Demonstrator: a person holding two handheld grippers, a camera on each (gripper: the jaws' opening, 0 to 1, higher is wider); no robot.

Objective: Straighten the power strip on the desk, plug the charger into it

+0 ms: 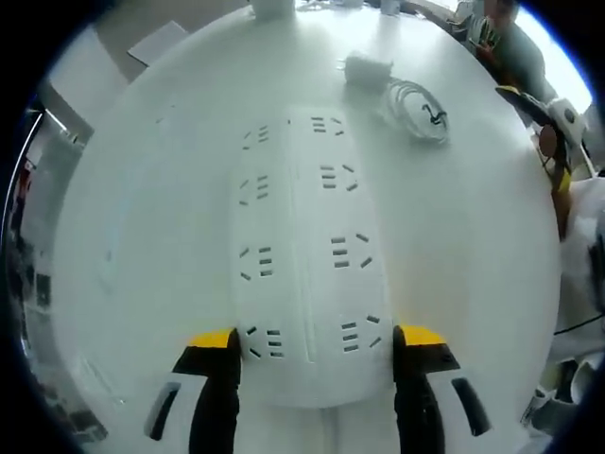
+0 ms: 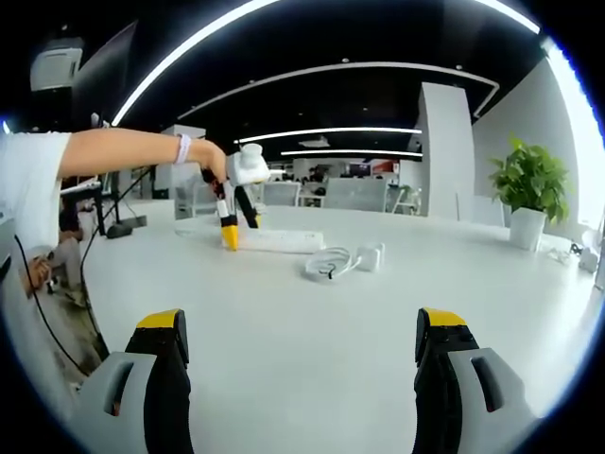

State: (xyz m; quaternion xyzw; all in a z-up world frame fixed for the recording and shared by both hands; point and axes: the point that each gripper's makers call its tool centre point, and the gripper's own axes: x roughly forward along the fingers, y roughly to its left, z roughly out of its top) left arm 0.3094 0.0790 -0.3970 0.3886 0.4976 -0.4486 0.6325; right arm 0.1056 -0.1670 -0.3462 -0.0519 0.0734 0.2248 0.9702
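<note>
Jaws of the left gripper [image 1: 314, 352] straddle the white power strip [image 1: 304, 255] on the desk [image 1: 142, 236]; the right gripper [image 2: 301, 359] hovers agape, charger [image 2: 369, 255] beyond.

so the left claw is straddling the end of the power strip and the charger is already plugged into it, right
Not quite. The left claw does straddle the end of the power strip, but the charger is not plugged in. It lies loose on the desk beyond the strip, with its coiled cable beside it. The left gripper view shows this.
</note>
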